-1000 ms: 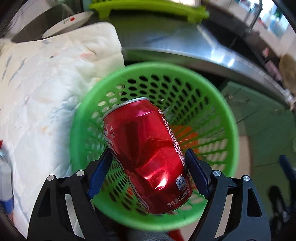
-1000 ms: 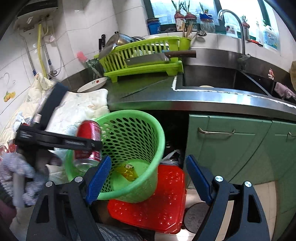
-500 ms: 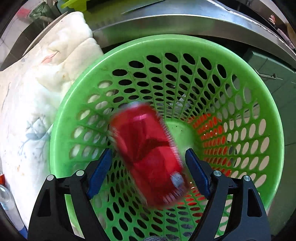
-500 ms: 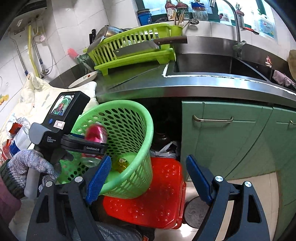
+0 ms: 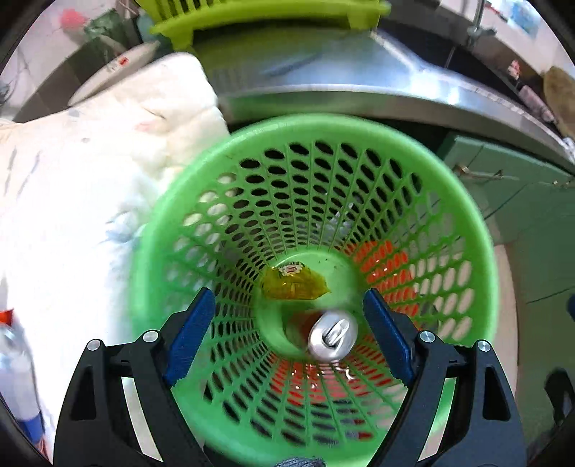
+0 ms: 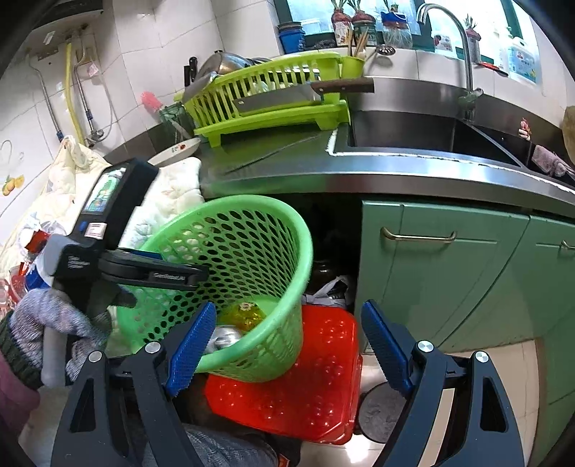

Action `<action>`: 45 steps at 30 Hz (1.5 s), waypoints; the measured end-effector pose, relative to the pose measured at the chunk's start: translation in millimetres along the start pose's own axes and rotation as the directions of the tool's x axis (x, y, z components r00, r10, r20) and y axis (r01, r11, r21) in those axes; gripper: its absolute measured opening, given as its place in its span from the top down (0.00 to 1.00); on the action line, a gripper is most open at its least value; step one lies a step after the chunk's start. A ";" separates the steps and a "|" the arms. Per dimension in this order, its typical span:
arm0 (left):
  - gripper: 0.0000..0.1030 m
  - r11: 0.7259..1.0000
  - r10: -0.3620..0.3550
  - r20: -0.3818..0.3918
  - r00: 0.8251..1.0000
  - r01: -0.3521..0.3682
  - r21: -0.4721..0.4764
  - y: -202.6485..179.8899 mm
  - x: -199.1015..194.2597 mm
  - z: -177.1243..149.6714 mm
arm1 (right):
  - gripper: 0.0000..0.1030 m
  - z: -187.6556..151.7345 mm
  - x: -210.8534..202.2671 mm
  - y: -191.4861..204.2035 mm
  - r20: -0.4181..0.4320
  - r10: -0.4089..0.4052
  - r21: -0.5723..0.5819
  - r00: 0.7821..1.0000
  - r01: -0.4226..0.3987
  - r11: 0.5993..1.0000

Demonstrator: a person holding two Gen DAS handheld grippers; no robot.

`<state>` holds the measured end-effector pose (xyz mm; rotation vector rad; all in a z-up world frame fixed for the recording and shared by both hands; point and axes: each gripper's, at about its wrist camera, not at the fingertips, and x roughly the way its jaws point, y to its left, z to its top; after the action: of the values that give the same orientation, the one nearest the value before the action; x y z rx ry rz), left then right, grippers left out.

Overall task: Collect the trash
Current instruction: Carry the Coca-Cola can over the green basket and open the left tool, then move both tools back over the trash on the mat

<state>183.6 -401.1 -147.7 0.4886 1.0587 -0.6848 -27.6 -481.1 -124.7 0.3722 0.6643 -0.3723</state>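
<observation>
Light: bright daylight from the window (image 6: 359, 14) beyond the right tool.
Glare: on the steel counter edge (image 5: 359, 89).
Blur: left view smeared, basket rim (image 5: 359, 125) soft.
Edges: bowed, dark corners.

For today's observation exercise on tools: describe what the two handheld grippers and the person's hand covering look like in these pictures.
Each gripper, left gripper and right gripper, has black angular fingers with triangular cut-outs, silver round bolts and blue ribbed pads. Seen from the right wrist, the left one carries a black box with a small lit screen and a white label. The hand wears a grey knitted glove below a dark green ribbed cuff.
</observation>
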 end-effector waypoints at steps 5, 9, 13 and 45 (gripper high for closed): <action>0.19 0.999 0.000 0.077 0.997 0.003 -0.039 11.4 -50.7 -22.1 | 0.22 2.8 -14.1 21.8 0.025 0.025 -0.030 0.999 -0.024 0.999; 0.19 0.997 0.025 0.143 0.989 -0.014 -0.080 25.7 -90.5 -45.3 | 0.22 3.5 -23.6 41.5 0.034 0.058 -0.055 0.998 -0.056 0.997; 0.19 0.991 0.055 0.191 0.980 -0.031 -0.127 47.2 -119.4 -69.1 | 0.22 4.7 -34.6 66.9 0.048 0.088 -0.100 0.995 -0.083 0.992; 0.16 0.766 0.371 0.222 0.902 -0.162 -0.622 270.4 -252.1 -242.2 | 0.21 11.1 -41.6 265.3 -0.044 0.367 -0.388 0.929 -0.354 0.851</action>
<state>146.4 16.8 -8.7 -0.0323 0.7965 -0.1370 66.1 -246.5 -33.0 0.1018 0.6045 0.1183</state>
